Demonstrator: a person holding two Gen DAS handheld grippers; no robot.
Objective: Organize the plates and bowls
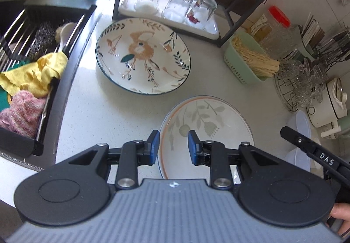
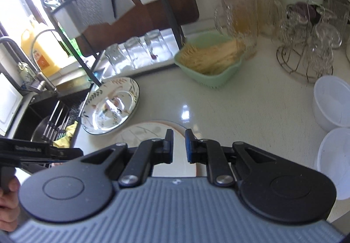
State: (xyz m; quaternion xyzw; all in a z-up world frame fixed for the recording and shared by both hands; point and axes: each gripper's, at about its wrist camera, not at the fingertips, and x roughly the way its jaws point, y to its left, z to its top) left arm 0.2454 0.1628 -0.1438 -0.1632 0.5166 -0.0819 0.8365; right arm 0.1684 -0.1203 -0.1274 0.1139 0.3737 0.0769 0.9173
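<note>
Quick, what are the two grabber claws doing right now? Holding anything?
Left gripper: jaws open, holding nothing, over the pale leaf plate.
Right gripper: jaws open with a narrow gap, holding nothing.

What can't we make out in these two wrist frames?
- Pale leaf plate: near edge hidden by the left gripper body, left wrist view.
- Same plate, right wrist view: mostly behind the right gripper.
- White bowls: nearer one cut by the right edge, contents unreadable.

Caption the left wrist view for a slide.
Open left gripper hovers over the orange-rimmed plate on the counter, floral plate beyond, upturned glasses behind.
</note>
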